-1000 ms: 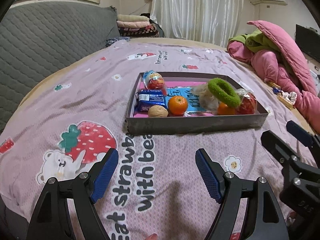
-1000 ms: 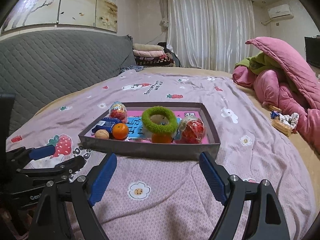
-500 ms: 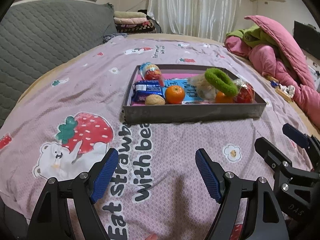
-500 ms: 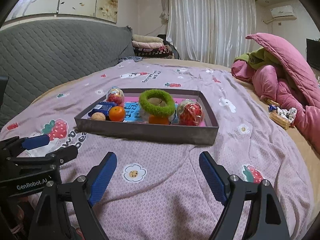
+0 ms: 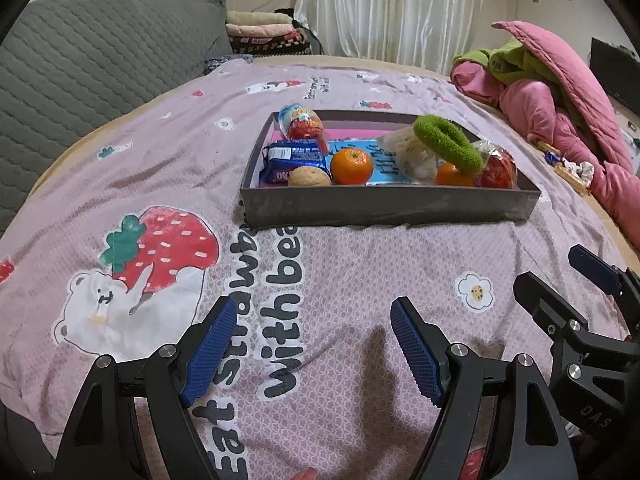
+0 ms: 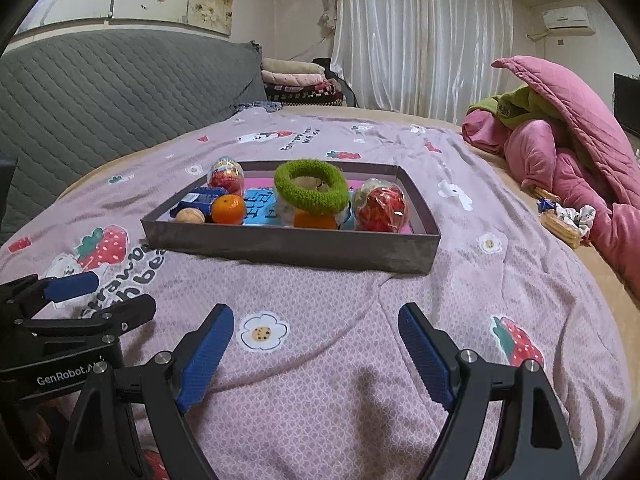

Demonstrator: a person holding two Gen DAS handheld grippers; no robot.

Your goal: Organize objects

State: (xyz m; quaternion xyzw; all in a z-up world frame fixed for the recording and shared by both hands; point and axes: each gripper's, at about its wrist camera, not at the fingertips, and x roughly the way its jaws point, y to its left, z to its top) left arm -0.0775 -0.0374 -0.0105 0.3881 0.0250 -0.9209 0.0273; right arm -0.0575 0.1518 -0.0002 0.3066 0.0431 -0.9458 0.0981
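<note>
— Grippers first: where do they stand?

— Nearest the camera, the left gripper (image 5: 312,324) hangs over the pink printed bedsheet (image 5: 360,264), its blue ribbed pads (image 5: 208,348) spread wide with nothing between them. The right gripper (image 6: 316,330) is beside it, jaws likewise wide apart and empty, above a flower print.

— And the things to sort?

— Farther on, well apart from both grippers, a shallow grey rectangular box (image 6: 288,246) sits on the sheet. At its near left corner lies a small tan walnut (image 6: 190,216), with a round orange tangerine (image 6: 228,209) just beside it.

— Behind those?

— A blue wrapped snack packet (image 5: 290,160) lies behind the walnut, and a foil-wrapped chocolate egg in red and blue (image 6: 226,176) stands at the back left. A fuzzy green hair ring (image 6: 311,186) rests tilted on a clear crinkled bag (image 5: 408,152), over a second tangerine (image 6: 315,221). A clear-wrapped red ball (image 6: 380,206) sits on the right side.

— Beyond the box?

— A heap of pink quilts with a green blanket (image 6: 560,132) lies at the bed's right edge, a grey quilted headboard (image 6: 120,80) runs along the left, and white curtains (image 6: 420,36) hang at the far wall.
</note>
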